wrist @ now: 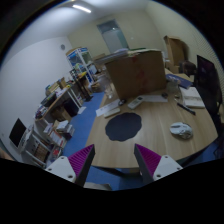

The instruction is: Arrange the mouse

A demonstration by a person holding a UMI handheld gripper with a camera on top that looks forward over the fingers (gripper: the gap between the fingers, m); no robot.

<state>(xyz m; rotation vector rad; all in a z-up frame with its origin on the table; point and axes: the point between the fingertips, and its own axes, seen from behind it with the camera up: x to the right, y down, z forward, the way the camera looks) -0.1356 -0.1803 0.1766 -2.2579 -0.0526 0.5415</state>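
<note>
Gripper view showed the hand-held gripper [114, 163] spread and empty above the counter [150, 125]. The mouse [181, 129] sat at two o'clock, the mat [124, 126] at twelve. From so high, a descent could clip the mouse sideways.

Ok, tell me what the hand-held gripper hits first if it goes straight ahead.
Probably the round dark mouse pad on the wooden table. The hand-held gripper is open and points at it; depth is unclear. The mouse lies off to the side.
</note>
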